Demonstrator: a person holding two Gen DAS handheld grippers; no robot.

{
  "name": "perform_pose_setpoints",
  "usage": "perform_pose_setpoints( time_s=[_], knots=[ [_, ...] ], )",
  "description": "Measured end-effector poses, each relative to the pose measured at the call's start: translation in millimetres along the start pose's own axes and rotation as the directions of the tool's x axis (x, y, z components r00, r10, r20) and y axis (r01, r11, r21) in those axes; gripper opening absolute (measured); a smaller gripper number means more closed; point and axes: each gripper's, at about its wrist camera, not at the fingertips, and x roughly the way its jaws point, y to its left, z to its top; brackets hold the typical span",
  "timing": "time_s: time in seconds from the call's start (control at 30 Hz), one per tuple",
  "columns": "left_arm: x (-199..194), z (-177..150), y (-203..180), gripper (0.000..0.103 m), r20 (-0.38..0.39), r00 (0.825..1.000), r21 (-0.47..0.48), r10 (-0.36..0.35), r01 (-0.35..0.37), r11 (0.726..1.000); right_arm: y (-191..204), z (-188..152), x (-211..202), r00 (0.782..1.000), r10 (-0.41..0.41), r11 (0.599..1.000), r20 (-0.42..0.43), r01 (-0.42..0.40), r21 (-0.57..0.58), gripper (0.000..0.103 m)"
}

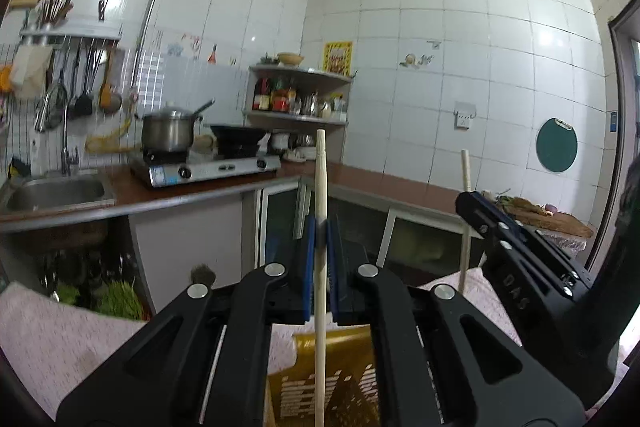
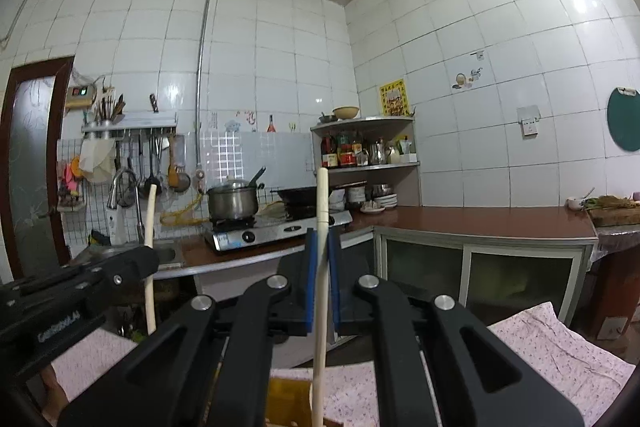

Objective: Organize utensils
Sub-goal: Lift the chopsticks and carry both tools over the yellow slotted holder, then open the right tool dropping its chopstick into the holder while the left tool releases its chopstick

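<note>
In the left wrist view, the left gripper (image 1: pixel 321 227) stands in the lower centre of the frame with its blue-padded jaws clenched on a pale wooden chopstick (image 1: pixel 321 187); this stick stands nearly upright, its top end reaching up in front of the corner shelf with bottles (image 1: pixel 298 95), its lower part passing down between the black arms toward the bottom edge. Below it, at the bottom centre, lies a yellow plastic slotted utensil holder (image 1: pixel 332 379) on a pink patterned cloth (image 1: pixel 60 331). At the right of the same frame appears the right gripper (image 1: pixel 476 203), seen from the side, with a second pale wooden chopstick (image 1: pixel 465 171) rising above it.

In the right wrist view, the right gripper (image 2: pixel 323 239) is in the lower centre, its jaws closed around that second chopstick (image 2: pixel 322 195), which is also nearly upright; its lower end goes down beside the yellow holder (image 2: pixel 288 399) at the bottom edge. At the left of this frame the left gripper (image 2: pixel 132 263) shows with its chopstick (image 2: pixel 150 211). Behind, a steel pot (image 2: pixel 233 203) sits on a gas stove (image 2: pixel 272 231) on the brown counter (image 2: pixel 480 219).
</note>
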Motion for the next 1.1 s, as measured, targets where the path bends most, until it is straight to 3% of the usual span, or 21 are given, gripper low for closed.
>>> perform_pose_setpoints(
  time_s=[0.2, 0.47, 0.57, 0.63, 0.87, 0.97, 1.1],
  knots=[
    [6.1, -26.6, 14.7, 0.005, -0.071, 0.997, -0.038, -0.008, 0.005, 0.999, 0.7, -29.2, -7.2, 0.999, 0.016, 1.0, -0.033, -0.016, -0.007, 0.006],
    [13.0, -46.5, 28.4, 0.008, -0.165, 0.986, -0.063, 0.008, -0.019, 0.998, -7.9, -53.5, -6.7, 0.989, 0.036, 0.999, -0.14, -0.032, 0.031, 0.007],
    [7.1, -47.5, 36.2, 0.031, -0.191, 0.981, -0.1, 0.015, -0.034, 0.994, -11.5, -53.6, -10.7, 0.984, 0.039, 0.999, -0.175, -0.032, 0.043, 0.007],
    [-3.4, -43.1, 39.9, 0.039, -0.196, 0.98, -0.119, 0.02, -0.044, 0.992, -13.3, -50.0, -17.1, 0.983, 0.037, 0.998, -0.18, -0.029, 0.047, 0.007],
    [-45.5, -22.3, 46.9, 0.084, -0.238, 0.969, -0.129, 0.071, -0.104, 0.986, -26.9, -21.2, -44.9, 0.972, 0.006, 0.998, -0.237, 0.01, 0.069, 0.007],
    [-65.2, -23.7, 48.2, 0.092, -0.264, 0.961, -0.118, 0.089, -0.123, 0.985, -32.2, -17.8, -57.8, 0.96, -0.025, 0.998, -0.28, 0.042, 0.054, 0.008],
    [-87.2, -30.9, 50.5, 0.095, -0.31, 0.944, -0.098, 0.114, -0.151, 0.984, -41.1, -20.9, -72.4, 0.934, -0.051, 0.995, -0.354, 0.079, 0.064, 0.008]
  ],
)
